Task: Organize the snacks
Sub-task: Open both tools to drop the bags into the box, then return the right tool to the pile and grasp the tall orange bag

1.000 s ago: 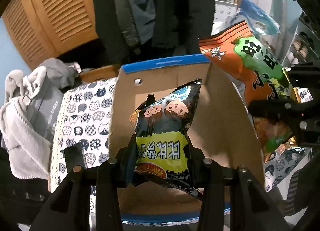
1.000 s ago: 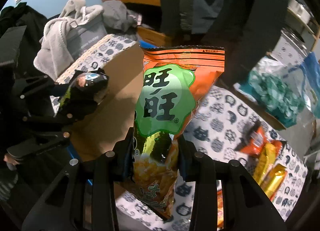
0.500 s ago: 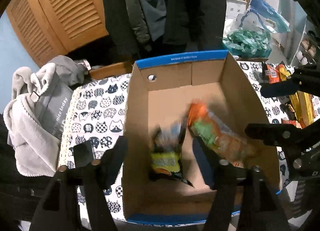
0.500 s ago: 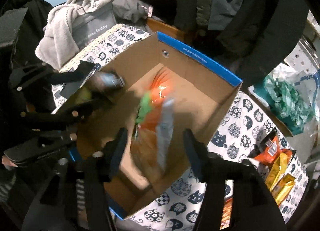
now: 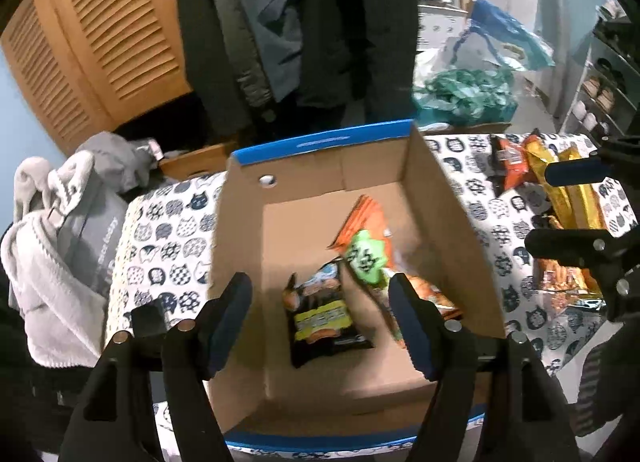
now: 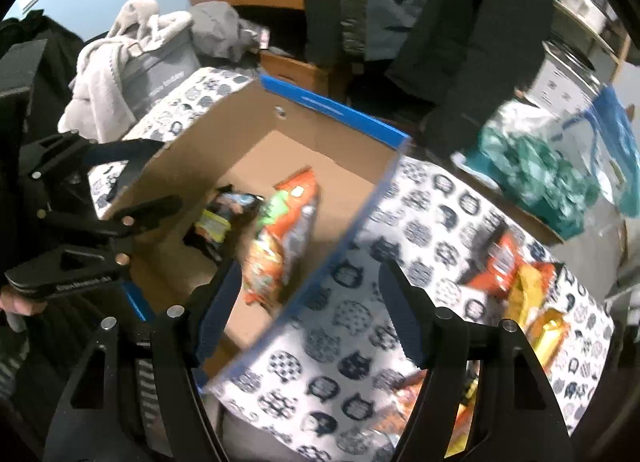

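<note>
Surface (image 5: 168, 230) under a white cloth printed with dark cat faces, spread below everything else. Cardboard box (image 5: 440, 198) with blue-taped rim on it, open at the top, filling the middle of the left view and the left half of the right view (image 6: 224, 134). Heap of grey and white clothes (image 5: 52, 262) beyond the left edge of the surface; dark coats (image 5: 312, 22) hanging at the far side; green crumpled bag (image 5: 464, 94) far right.

Inside the box, on its floor: orange snack bag (image 5: 362, 218) with a green patch, lying slanted toward the right wall, seen also in the right view (image 6: 280, 238). Black snack bag (image 5: 326, 318) with a yellow band just left of it, nearer the near wall, the two touching or nearly so; motion blur leaves that unsettled. In the right view the black bag (image 6: 224, 218) lies left of the orange one.

Outside the box, on the right part of the surface: loose pile of orange and gold packets (image 5: 560, 198), well apart from the box wall, shown too in the right view (image 6: 528, 298).

Left claw (image 5: 320, 310) above the box, jaws wide and just opened further, nothing between the pads. Right claw (image 6: 310, 314) over the box's right wall and the cloth, jaws likewise spread and just opened further, holding nothing.
</note>
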